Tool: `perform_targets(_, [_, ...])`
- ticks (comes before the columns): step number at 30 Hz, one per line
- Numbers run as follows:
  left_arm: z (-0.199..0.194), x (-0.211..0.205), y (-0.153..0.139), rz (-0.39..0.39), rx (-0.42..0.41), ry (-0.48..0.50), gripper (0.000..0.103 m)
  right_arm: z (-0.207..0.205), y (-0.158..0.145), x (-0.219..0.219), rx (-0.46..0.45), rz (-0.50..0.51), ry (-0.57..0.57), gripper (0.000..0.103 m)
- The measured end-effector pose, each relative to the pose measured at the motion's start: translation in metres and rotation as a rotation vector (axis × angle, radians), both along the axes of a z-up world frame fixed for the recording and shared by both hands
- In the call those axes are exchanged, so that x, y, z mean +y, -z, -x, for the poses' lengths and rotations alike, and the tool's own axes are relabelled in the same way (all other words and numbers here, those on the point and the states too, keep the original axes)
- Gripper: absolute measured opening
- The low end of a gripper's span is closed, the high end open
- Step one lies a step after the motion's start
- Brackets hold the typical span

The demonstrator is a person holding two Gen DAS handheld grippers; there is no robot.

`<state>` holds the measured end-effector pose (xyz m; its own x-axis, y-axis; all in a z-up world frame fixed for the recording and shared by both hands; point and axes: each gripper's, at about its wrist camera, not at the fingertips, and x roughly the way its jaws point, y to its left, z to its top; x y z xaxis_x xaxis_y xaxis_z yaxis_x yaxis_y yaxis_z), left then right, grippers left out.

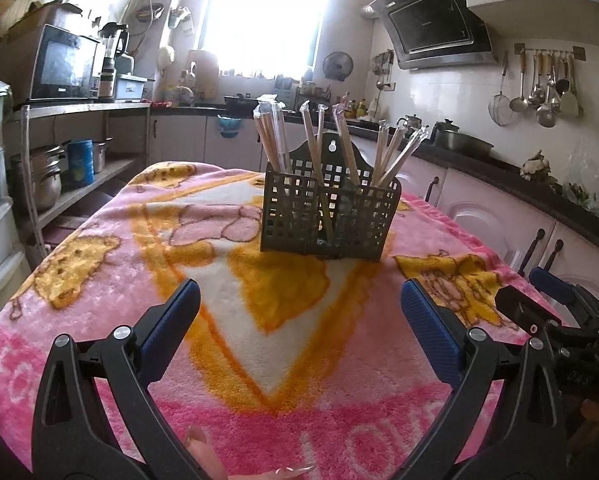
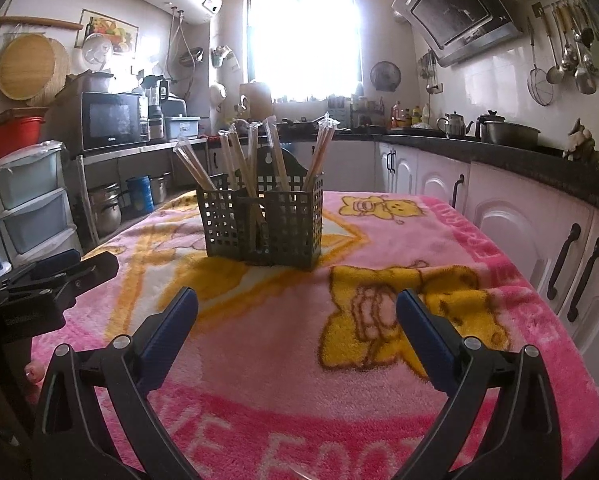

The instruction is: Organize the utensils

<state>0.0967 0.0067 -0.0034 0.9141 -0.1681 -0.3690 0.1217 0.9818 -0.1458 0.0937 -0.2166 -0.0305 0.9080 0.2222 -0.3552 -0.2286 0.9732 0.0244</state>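
A dark perforated utensil holder (image 1: 331,216) with three compartments stands upright on the pink blanket-covered table (image 1: 111,320). Several plastic-wrapped chopstick pairs (image 1: 273,144) stick up out of its compartments. The holder also shows in the right wrist view (image 2: 264,224) with the wrapped chopsticks (image 2: 235,160). My left gripper (image 1: 299,300) is open and empty, low over the blanket, well short of the holder. My right gripper (image 2: 297,308) is open and empty, also short of the holder. The right gripper shows at the right edge of the left wrist view (image 1: 555,300); the left one at the left edge of the right wrist view (image 2: 55,276).
A metal shelf with a microwave (image 2: 111,120) and pots stands left of the table. White cabinets (image 2: 539,232) under a dark counter run along the right. Plastic drawers (image 2: 35,208) stand at the left. Ladles hang on the right wall (image 1: 539,88).
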Motion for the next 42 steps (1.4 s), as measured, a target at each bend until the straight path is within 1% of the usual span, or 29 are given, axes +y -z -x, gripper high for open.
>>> perform_targets(8, [-0.0004, -0.003, 0.0004, -0.016, 0.001, -0.007, 0.092, -0.0015, 0.0012, 0.0025, 0.003, 0.013, 0.0, 0.097])
perform_targets(42, [-0.0008, -0.0018, 0.0004, -0.017, 0.004, -0.007, 0.092, -0.003, 0.0021, 0.0037, 0.009, 0.019, 0.001, 0.097])
